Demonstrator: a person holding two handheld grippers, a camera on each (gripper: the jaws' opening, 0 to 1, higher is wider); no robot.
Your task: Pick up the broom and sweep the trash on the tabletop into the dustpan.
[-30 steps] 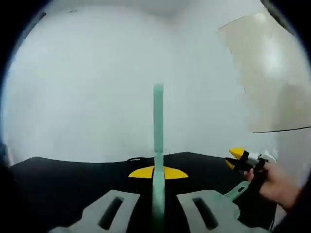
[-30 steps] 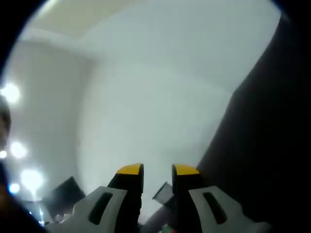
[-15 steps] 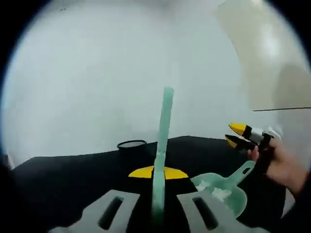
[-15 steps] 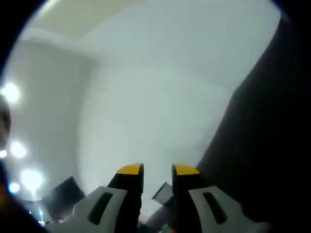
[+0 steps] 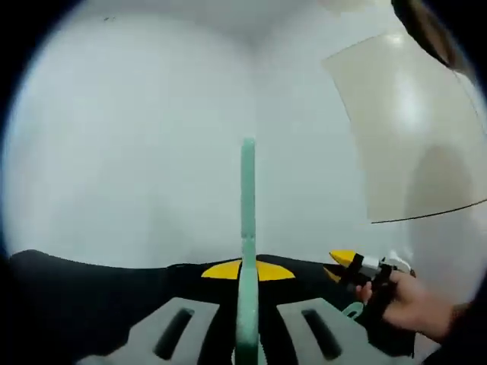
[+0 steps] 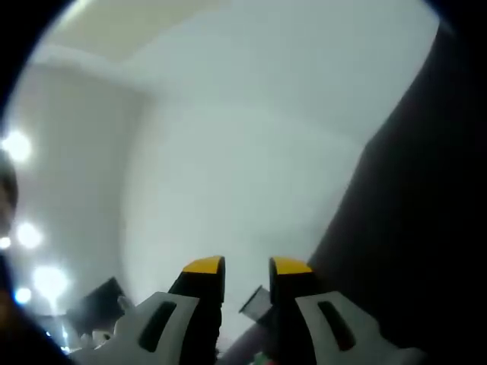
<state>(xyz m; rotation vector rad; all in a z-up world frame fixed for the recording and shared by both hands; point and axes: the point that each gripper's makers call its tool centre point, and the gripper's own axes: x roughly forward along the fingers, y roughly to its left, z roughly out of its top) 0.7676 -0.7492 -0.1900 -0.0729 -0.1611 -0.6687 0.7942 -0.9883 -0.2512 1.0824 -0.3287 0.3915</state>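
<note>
Left gripper fingers clenched on slim pale-green plastic broom handle, now upright where it leaned half a second ago; green dustpan handle dropped lower over black bench, right gripper grasping it—likely between sweeps.

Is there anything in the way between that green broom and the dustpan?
Nothing visible. The left hand-held gripper holds the broom upright; the dustpan, of which only a bit of handle shows, sits just right under the right hand-held gripper, with bare black tabletop between.
</note>
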